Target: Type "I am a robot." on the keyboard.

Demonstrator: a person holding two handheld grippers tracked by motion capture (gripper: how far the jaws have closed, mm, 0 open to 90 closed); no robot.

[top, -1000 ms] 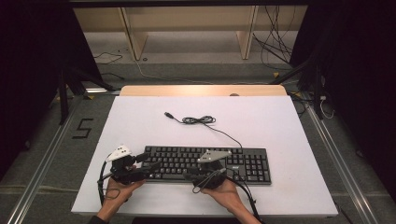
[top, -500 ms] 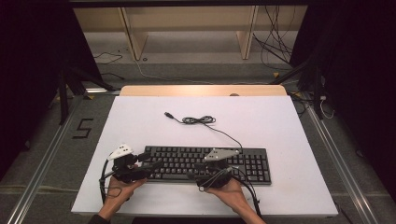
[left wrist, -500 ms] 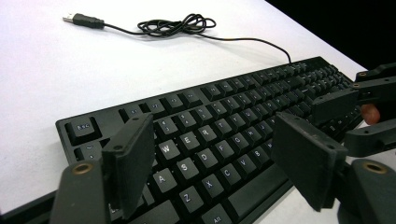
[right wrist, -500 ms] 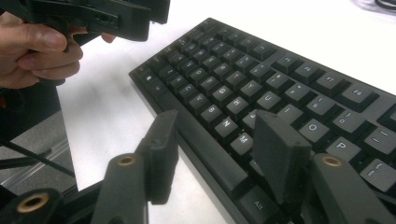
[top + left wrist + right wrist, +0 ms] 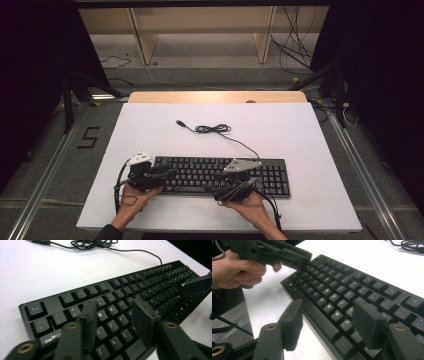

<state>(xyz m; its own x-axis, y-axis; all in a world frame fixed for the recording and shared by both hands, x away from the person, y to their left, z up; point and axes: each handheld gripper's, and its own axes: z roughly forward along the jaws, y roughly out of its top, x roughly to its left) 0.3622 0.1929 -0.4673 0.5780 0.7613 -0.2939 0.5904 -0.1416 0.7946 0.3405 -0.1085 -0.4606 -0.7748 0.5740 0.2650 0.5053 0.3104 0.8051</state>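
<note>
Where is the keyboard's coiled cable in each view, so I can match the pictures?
High view: the coiled cable lies on the white table, behind the keyboard, centre of picture.
Left gripper view: the coil sits at the top edge, beyond the keyboard's far side.
Right gripper view: the coil is cut off at the top right corner.
Shared landmark: the black keyboard, with the coil past its function-key row.

White surface with a wooden far edge; grey floor beyond, crossed by loose cables; pale wooden shelf legs; metal rails alongside; dark surroundings
</note>
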